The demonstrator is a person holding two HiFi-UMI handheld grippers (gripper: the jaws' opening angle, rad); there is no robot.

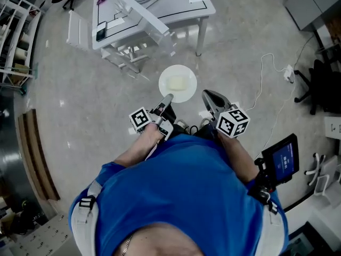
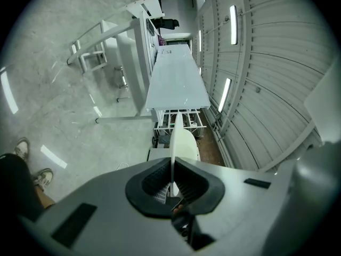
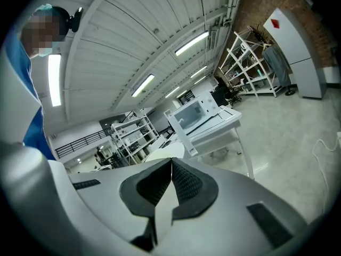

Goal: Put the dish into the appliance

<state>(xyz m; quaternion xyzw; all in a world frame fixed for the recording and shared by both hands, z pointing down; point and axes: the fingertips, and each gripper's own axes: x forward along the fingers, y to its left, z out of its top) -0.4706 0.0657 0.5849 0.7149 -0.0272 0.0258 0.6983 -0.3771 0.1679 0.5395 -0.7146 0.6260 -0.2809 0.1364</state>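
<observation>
Closest to you, your left gripper (image 1: 168,98) has its jaws clamped on the near rim of the round white plate (image 1: 177,83). Your right gripper (image 3: 171,181) hangs just beside it with its jaws pressed together and nothing between them.

The plate juts out in front of you above the grey floor (image 1: 80,111), roughly level and held by that one edge alone. It looks stiff, smooth and thin-lipped, so expect it to lever against the pads and want to slide or droop. If it is ceramic, which I cannot tell, a drop onto that floor would probably break it. The rim is the only real purchase, so keep it seated deep in the ribbed pads. Your free gripper could steady the opposite rim.

The left gripper view shows what the head view cannot: the plate edge-on, a thin blade pinched squarely between the pads. Only the head view shows its face, with a pale patch at the middle that I cannot identify.

Farther off stands the white table (image 1: 176,1). Only the right gripper view shows the front of the boxy white appliance (image 3: 193,115) on it. Whether its door is open is unclear.
</observation>
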